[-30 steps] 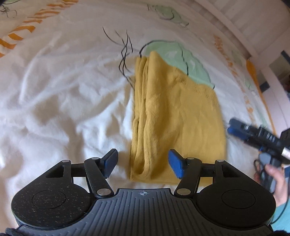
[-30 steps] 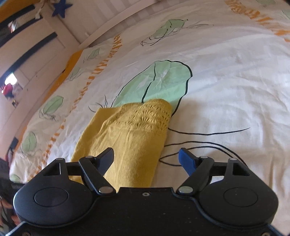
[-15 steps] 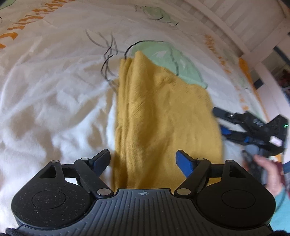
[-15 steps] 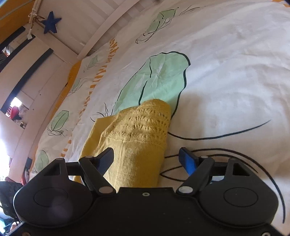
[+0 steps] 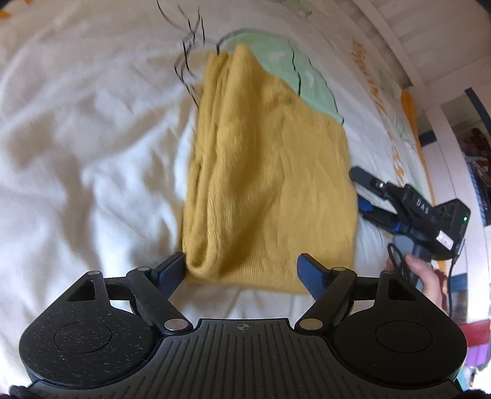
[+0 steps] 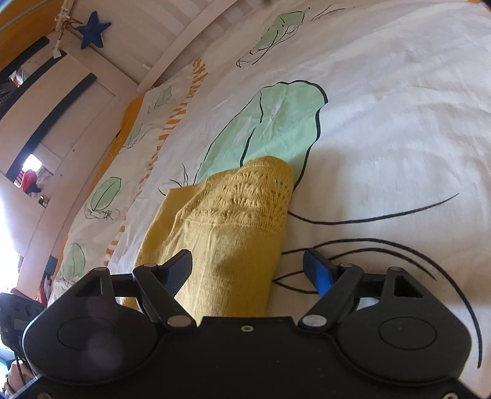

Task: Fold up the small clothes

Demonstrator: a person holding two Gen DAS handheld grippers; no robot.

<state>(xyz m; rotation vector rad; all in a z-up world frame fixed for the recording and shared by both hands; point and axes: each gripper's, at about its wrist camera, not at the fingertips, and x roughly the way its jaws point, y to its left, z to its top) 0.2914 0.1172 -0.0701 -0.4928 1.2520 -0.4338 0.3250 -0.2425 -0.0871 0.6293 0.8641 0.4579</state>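
1. A mustard-yellow knit garment lies folded on the bed sheet, a white sheet printed with green leaves and black lines.
2. The garment's far end overlaps a large green leaf print; its left edge is bunched in long folds.
3. The left hand-held gripper hovers at the garment's near edge, fingers spread wide, gripping nothing; the left blue pad sits right at the garment's near-left corner.
4. From its own camera, the right hand-held gripper is released too, jaws wide apart over the garment's end with the lacy openwork band.
5. In the left view, that right gripper sits just beside the garment's right edge, the person's hand on its handle.
6. A blue star hangs on the white wall behind the bed.
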